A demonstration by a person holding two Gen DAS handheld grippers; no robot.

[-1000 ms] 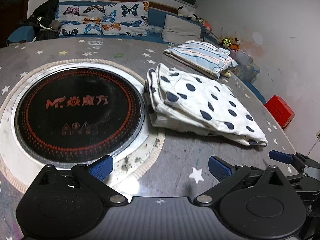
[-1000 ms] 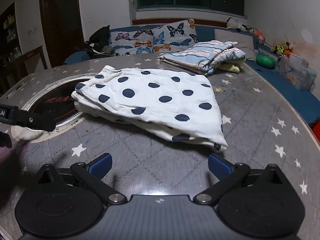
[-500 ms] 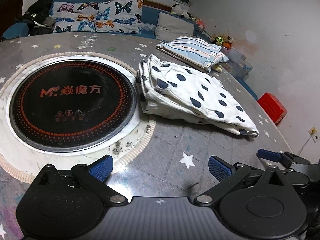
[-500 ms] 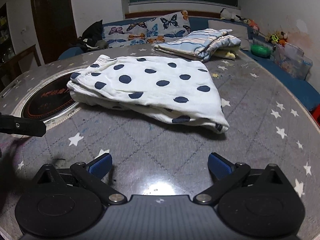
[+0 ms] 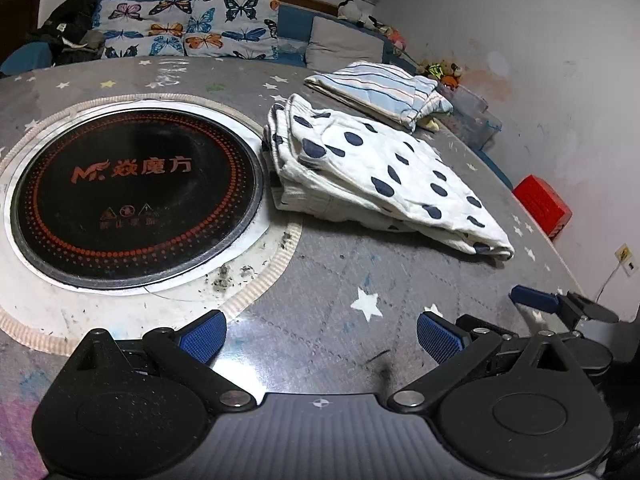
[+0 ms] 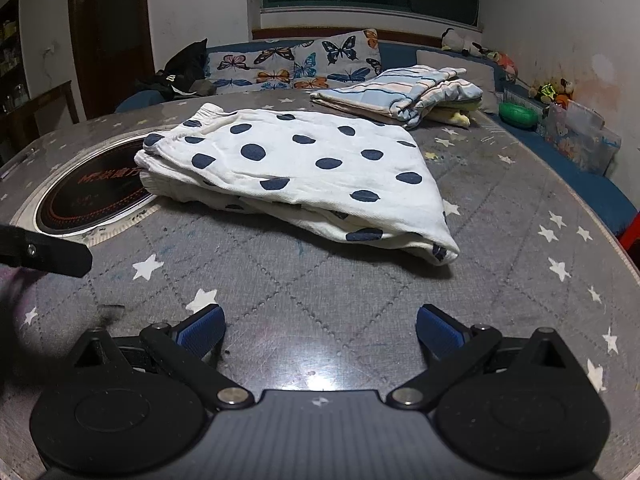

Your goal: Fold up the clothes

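A folded white garment with dark blue dots [image 5: 376,168] lies on the grey star-print table [image 5: 328,264], right of the round cooktop; it also shows in the right wrist view [image 6: 304,168]. A folded striped garment [image 5: 380,92] lies behind it, also seen in the right wrist view [image 6: 404,94]. My left gripper [image 5: 320,336] is open and empty, near the table's front, short of the dotted garment. My right gripper [image 6: 320,330] is open and empty, also in front of the garment. Part of the right gripper [image 5: 560,304] shows at the right of the left wrist view.
A black round cooktop [image 5: 132,196] is set into the table at the left. A sofa with butterfly cushions [image 5: 188,36] runs behind the table. A red box [image 5: 542,204], a green bowl [image 6: 518,114] and a clear bin [image 6: 580,136] lie off the table's right edge.
Both grippers stay open and empty; the views have shifted slightly, the left one turning a little toward the table. The clothes have not moved.
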